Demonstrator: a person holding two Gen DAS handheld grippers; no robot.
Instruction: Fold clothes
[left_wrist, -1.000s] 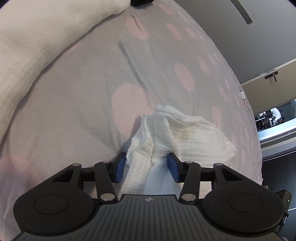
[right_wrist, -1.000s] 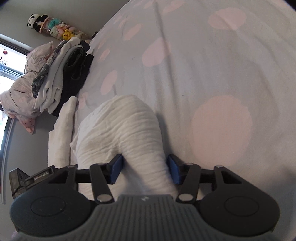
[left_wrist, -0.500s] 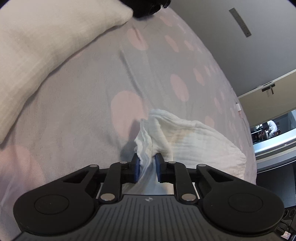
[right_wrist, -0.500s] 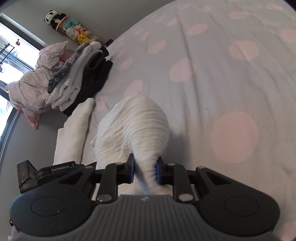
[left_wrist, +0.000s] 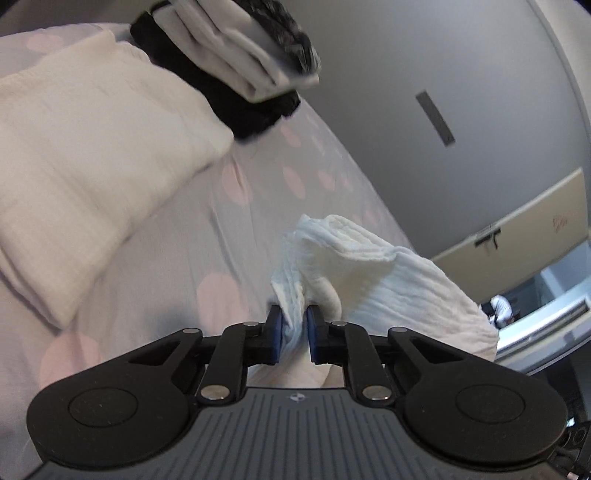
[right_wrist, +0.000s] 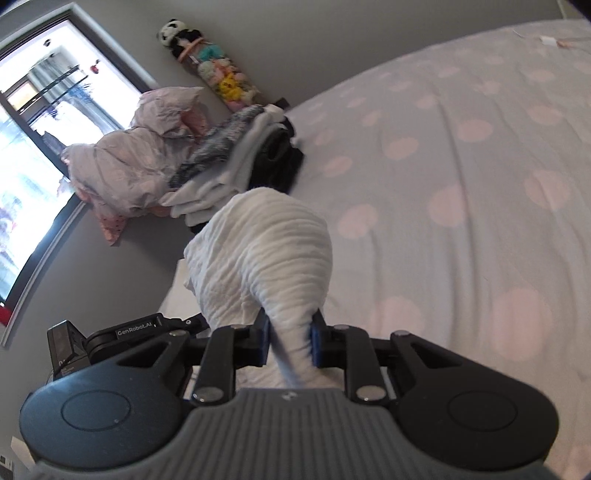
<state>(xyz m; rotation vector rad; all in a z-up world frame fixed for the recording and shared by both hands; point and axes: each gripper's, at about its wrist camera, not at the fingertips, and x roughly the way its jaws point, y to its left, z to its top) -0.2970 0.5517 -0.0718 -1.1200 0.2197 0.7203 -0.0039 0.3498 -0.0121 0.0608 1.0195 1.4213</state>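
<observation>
A white crinkled cloth (left_wrist: 373, 273) is bunched and lifted off the bed. My left gripper (left_wrist: 293, 332) is shut on one bunched end of it. In the right wrist view the same white cloth (right_wrist: 269, 254) rises in a rounded hump, and my right gripper (right_wrist: 288, 339) is shut on its gathered end. The other gripper's black body (right_wrist: 107, 339) shows at the left of that view. A folded white garment (left_wrist: 85, 166) lies on the bed to the left in the left wrist view.
The bed has a grey sheet with pink dots (right_wrist: 461, 221). A stack of folded clothes (right_wrist: 240, 155), white, grey and black, sits near its edge, also seen as the stack (left_wrist: 236, 66). A crumpled pink pile (right_wrist: 133, 158), a window (right_wrist: 29, 155) and soft toys (right_wrist: 210, 62) lie beyond.
Both grippers went from open around the cloth to shut on it, then lifted it off the bed. Both views now tilt up toward the walls.
</observation>
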